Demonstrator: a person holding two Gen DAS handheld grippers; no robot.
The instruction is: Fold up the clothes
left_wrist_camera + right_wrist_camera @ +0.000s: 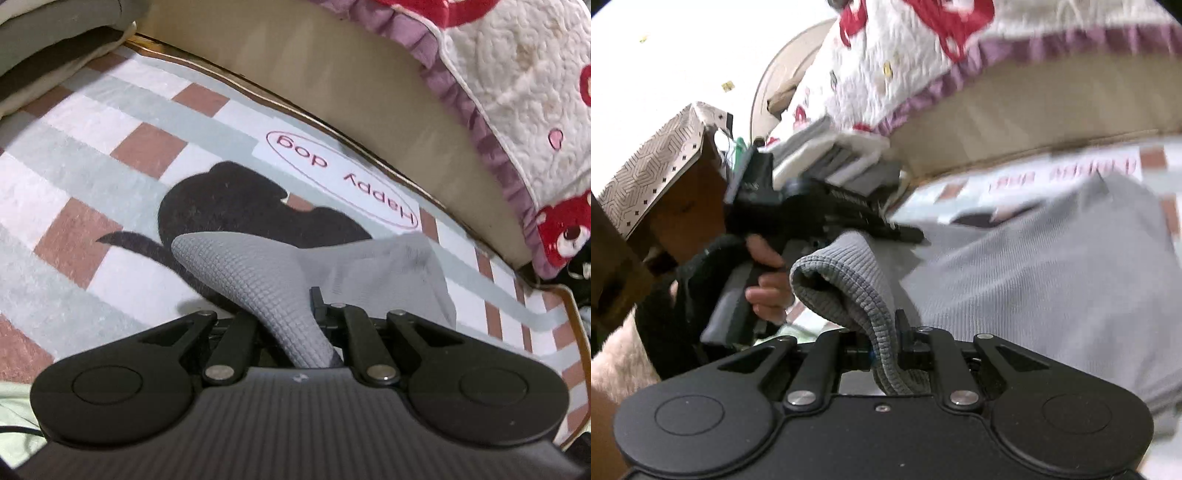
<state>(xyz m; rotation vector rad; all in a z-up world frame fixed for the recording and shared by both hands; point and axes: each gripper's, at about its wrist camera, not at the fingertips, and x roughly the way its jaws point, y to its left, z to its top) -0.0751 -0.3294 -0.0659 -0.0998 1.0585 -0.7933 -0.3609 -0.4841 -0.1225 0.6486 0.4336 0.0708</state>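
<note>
Grey waffle-knit garment [1034, 266] is spreading from lower centre toward the right of the right wrist view, over the checked mat [122, 147]. Right gripper [886, 347] is pinching its ribbed hem; left gripper [295, 314], at mid-left, is clamping another edge, both jaws nearly closed on cloth.

Grey waffle-knit garment [1034, 266] draped over the checked mat, ribbed edge bunched.
</note>
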